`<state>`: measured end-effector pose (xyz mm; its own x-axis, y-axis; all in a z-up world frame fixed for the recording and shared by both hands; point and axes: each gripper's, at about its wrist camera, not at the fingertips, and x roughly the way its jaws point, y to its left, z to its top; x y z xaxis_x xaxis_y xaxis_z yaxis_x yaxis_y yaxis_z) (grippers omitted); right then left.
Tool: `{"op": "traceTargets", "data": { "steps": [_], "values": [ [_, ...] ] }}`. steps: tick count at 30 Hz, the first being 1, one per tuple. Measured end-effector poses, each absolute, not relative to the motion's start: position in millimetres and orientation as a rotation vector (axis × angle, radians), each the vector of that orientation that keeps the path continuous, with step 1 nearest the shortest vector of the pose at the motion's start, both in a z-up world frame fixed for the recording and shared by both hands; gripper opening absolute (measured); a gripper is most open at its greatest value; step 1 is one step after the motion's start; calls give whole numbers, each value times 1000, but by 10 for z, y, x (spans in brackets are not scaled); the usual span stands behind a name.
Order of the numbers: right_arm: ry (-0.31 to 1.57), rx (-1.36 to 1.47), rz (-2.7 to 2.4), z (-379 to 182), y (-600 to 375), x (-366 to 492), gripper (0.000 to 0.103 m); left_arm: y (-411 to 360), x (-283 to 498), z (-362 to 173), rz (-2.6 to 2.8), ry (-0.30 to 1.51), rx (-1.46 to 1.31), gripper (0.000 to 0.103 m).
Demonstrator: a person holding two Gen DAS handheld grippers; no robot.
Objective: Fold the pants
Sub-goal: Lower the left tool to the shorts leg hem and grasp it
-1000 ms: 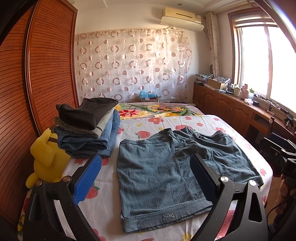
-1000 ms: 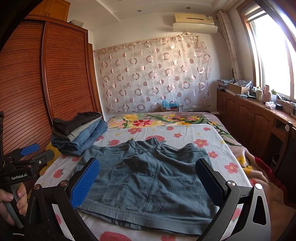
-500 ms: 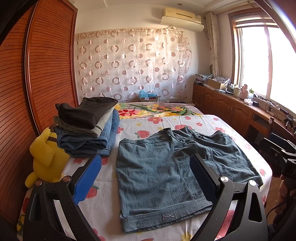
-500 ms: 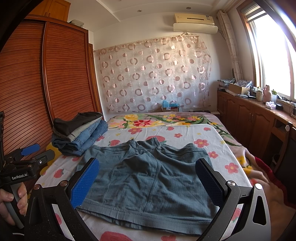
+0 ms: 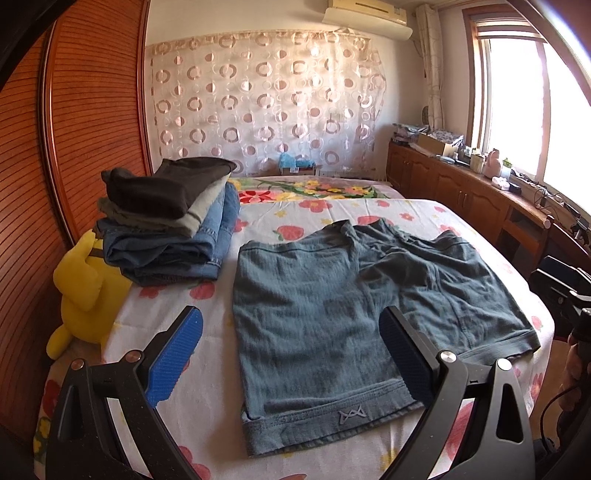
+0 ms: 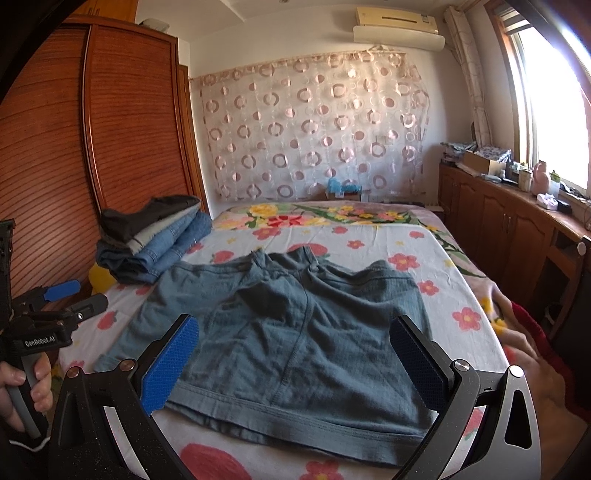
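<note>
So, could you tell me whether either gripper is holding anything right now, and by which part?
Nothing is held. The left gripper and right gripper are both open above the shorts, which lie flat on the bed.

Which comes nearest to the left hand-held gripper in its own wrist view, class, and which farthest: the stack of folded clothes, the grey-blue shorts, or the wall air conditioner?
1. Grey-blue shorts, spread flat just ahead, between the open fingers.
2. Stack of folded clothes, farther back on the left.
3. White wall air conditioner, high on the far wall.
</note>
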<state>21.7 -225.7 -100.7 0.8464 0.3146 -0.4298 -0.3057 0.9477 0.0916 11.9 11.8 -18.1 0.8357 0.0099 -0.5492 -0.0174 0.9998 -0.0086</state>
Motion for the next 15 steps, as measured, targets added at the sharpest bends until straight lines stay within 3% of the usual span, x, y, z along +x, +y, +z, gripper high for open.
{"op": "traceTargets", "data": {
  "steps": [15],
  "values": [
    [602, -48, 294, -1200, -2272, 375, 103, 322, 227, -517, 25, 661, -40, 97]
  ]
}}
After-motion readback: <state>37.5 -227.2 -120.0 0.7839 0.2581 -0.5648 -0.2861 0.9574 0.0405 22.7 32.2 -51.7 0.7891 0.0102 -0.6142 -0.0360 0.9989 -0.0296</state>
